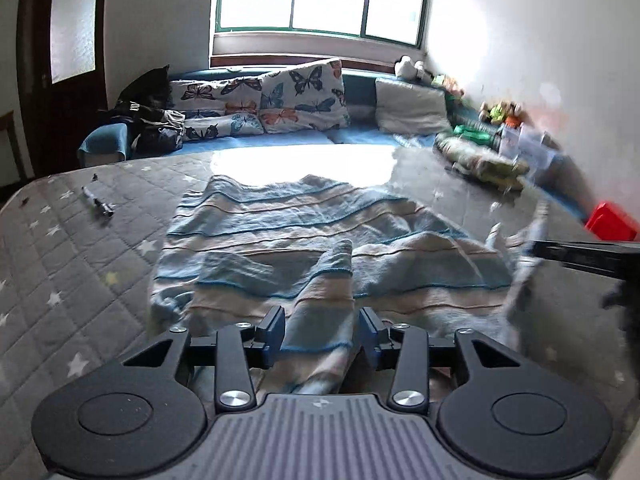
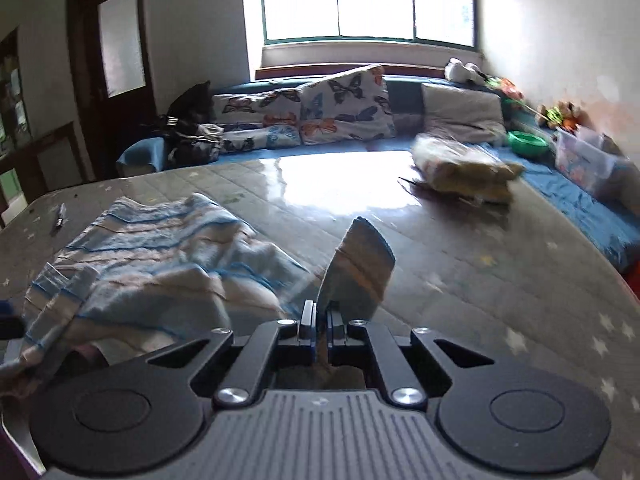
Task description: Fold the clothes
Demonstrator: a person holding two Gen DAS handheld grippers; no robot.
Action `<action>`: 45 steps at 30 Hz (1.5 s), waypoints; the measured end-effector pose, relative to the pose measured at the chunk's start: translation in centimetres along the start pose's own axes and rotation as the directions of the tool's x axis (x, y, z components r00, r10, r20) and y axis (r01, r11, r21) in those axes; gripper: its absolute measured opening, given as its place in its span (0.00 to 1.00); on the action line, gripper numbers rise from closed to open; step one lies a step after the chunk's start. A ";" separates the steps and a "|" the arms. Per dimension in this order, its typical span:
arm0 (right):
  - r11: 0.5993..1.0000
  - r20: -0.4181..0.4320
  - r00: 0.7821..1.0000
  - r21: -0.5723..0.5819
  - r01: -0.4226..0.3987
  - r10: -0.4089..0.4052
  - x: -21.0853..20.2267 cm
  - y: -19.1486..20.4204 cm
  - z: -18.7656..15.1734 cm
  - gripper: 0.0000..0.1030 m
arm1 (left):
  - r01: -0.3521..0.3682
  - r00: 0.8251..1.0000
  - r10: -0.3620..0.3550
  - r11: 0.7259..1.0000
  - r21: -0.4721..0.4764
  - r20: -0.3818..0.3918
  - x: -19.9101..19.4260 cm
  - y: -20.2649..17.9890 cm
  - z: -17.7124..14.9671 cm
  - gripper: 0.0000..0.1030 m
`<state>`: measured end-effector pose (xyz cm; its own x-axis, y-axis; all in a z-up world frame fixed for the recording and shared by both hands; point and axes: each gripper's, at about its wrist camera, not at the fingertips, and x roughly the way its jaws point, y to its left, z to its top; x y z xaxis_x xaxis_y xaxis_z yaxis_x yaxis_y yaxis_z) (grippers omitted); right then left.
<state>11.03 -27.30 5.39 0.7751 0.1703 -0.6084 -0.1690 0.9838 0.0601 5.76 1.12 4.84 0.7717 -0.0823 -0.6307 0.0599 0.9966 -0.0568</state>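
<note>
In the left wrist view, the left gripper (image 1: 322,330) is seen partly open; a ridge of the striped garment (image 1: 280,232) lies between its 2 fingers, apparently untouched, the rest spread ahead of them on the mattress (image 1: 80,248). That loose end could be dropped and the fold lost. In the right wrist view, the right gripper (image 2: 320,326) is clamped on a corner standing up beyond its fingertips; a tug could drag the garment askew. The pinch itself is blurred
</note>
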 end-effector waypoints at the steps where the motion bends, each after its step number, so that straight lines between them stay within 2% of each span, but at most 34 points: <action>1: 1.000 -0.004 1.000 0.016 0.009 -0.009 -0.4 -0.7 -0.5 0.04 | -0.015 1.000 0.015 1.000 0.005 -0.008 0.8 -0.4 0.1 0.43; 4: 0.998 -0.018 1.000 0.062 0.022 -0.021 -0.9 -2.3 -1.8 0.04 | -0.049 0.999 0.049 0.999 0.012 -0.022 2.4 -1.0 0.1 0.43; 10: 0.991 -0.057 0.998 0.129 0.025 -0.017 -1.1 -4.1 -3.9 0.05 | -0.111 0.994 0.111 0.992 0.067 -0.009 3.1 -2.3 -0.7 0.43; 13: 0.989 -0.071 0.997 0.148 0.023 -0.012 -0.9 -4.4 -4.6 0.06 | -0.118 0.993 0.119 0.989 0.093 -0.008 3.0 -2.9 -1.1 0.43; 22: 0.982 -0.069 0.998 0.186 0.011 0.001 -0.7 -4.8 -5.2 0.11 | -0.181 0.983 0.178 0.966 0.184 0.033 3.7 -4.8 -1.6 0.45; 25: 0.982 -0.068 0.998 0.190 0.008 0.005 -0.7 -4.8 -5.2 0.11 | -0.203 0.979 0.202 0.962 0.181 0.023 4.3 -4.6 -1.4 0.43; 26: 0.982 -0.068 0.998 0.191 0.007 0.006 -0.7 -4.8 -5.2 0.11 | -0.203 0.979 0.204 0.964 0.173 0.016 4.4 -4.3 -1.3 0.40; 27: 0.981 -0.068 0.998 0.192 0.006 0.007 -0.7 -4.8 -5.2 0.11 | -0.199 0.980 0.199 0.966 0.164 0.014 4.3 -4.0 -1.3 0.29; 28: 0.981 -0.067 0.998 0.194 0.005 0.009 -0.6 -4.9 -5.2 0.11 | -0.189 0.982 0.189 0.970 0.150 0.015 4.0 -3.6 -1.2 0.23; 30: 0.980 -0.067 0.998 0.198 0.002 0.011 -0.6 -4.9 -5.3 0.11 | -0.167 0.986 0.166 0.979 0.116 0.025 3.1 -2.6 -1.0 0.14; 33: 0.981 -0.067 0.998 0.195 0.004 0.010 -0.7 -4.8 -5.3 0.11 | -0.133 0.990 0.131 0.990 0.041 0.053 0.8 -0.5 -0.6 0.05; 37: 0.981 -0.066 0.998 0.196 0.005 0.008 -0.6 -4.7 -5.4 0.11 | -0.162 0.980 0.170 0.984 -0.075 0.104 -2.7 2.8 -0.4 0.03; 41: 0.980 -0.064 0.998 0.201 0.007 0.006 -0.6 -4.6 -5.4 0.12 | -0.238 0.958 0.264 0.949 -0.208 0.108 -5.9 6.8 -1.3 0.03; 45: 0.979 -0.067 0.998 0.205 0.011 0.003 -0.7 -4.6 -5.3 0.14 | -0.317 0.937 0.347 0.889 -0.331 0.037 -8.0 10.2 -3.7 0.02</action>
<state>8.04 -32.24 1.31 0.7323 0.1694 -0.6596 -0.0326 0.9762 0.2145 -2.12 11.93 6.44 0.7671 0.2693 -0.5823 -0.4007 0.9100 -0.1070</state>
